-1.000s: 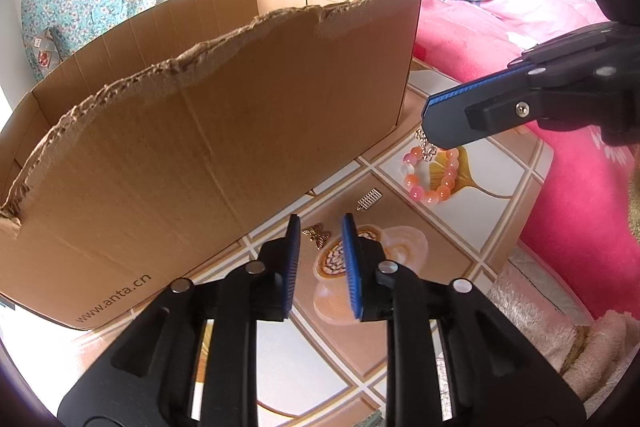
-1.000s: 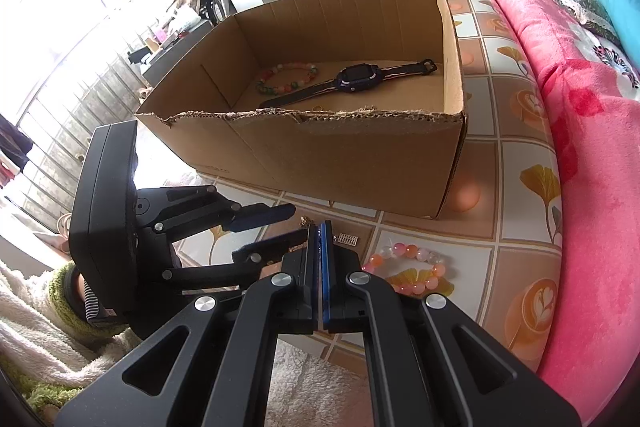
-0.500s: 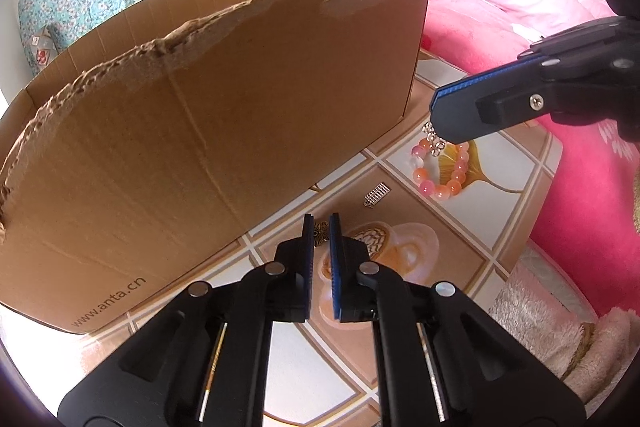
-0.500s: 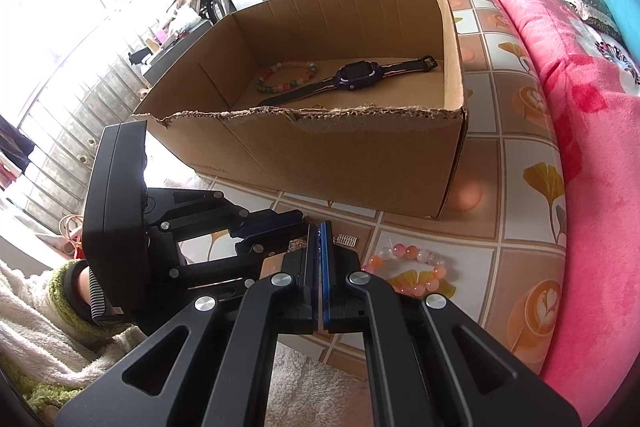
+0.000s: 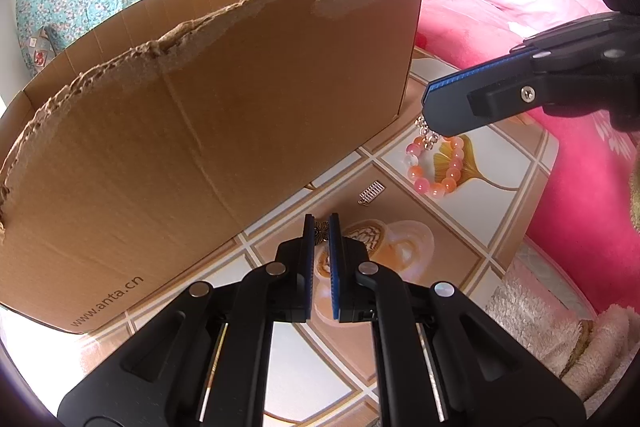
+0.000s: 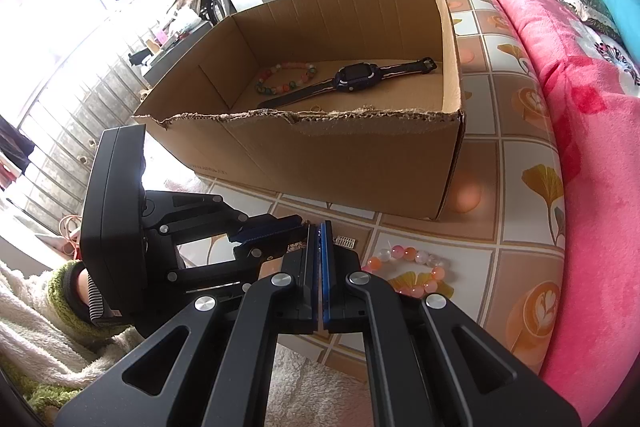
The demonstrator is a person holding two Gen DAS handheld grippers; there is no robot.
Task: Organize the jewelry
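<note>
1. Left wrist view: the left gripper (image 5: 321,227) has its fingers drawn close on a small bronze butterfly charm (image 5: 320,229), pinching it at the tips just above the patterned tablecloth (image 5: 404,251).
2. A small silver clip (image 5: 371,192) lies near, and a pink bead bracelet (image 5: 438,165) rests further right, beside the cardboard box (image 5: 200,147).
3. The right gripper (image 6: 319,227) has its blue pads pressed together, with nothing visible between them.
4. Right wrist view: inside the box, a dark watch (image 6: 354,79) and a multicoloured bead bracelet (image 6: 285,78) lie on the floor, side by side.
</note>
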